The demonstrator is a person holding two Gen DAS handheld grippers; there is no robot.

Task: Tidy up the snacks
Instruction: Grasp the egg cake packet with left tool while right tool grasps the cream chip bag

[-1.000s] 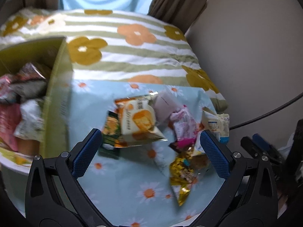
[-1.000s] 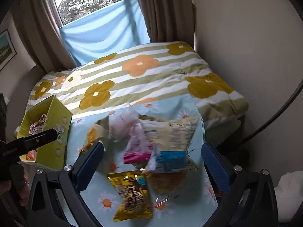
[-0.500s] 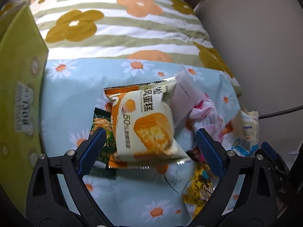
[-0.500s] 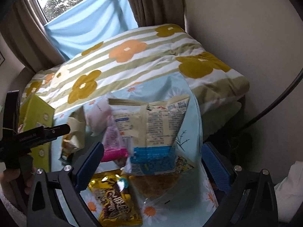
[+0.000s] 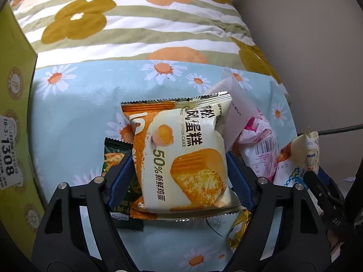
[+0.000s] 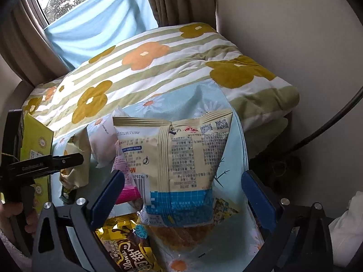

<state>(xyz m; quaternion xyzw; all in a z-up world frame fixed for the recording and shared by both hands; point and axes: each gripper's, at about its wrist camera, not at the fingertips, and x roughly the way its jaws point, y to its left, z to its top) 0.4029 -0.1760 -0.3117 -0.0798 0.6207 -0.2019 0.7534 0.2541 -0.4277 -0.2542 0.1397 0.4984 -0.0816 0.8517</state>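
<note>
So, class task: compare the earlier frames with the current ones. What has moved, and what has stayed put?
The left hand-held gripper moved in and closed around the chiffon cake packet, pads at both sides. The right hand-held gripper advanced toward the beige snack bag, jaws open. The snack pile and yellow-green box stayed put.

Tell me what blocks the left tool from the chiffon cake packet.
Nothing visible: the left tool already straddles the chiffon cake packet, a blue pad at each side. A green snack packet lies underneath it.

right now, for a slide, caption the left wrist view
Left gripper closing its blue pads around a chiffon cake packet atop a green snack packet on the daisy-print cloth, yellow-green box at left.
</note>
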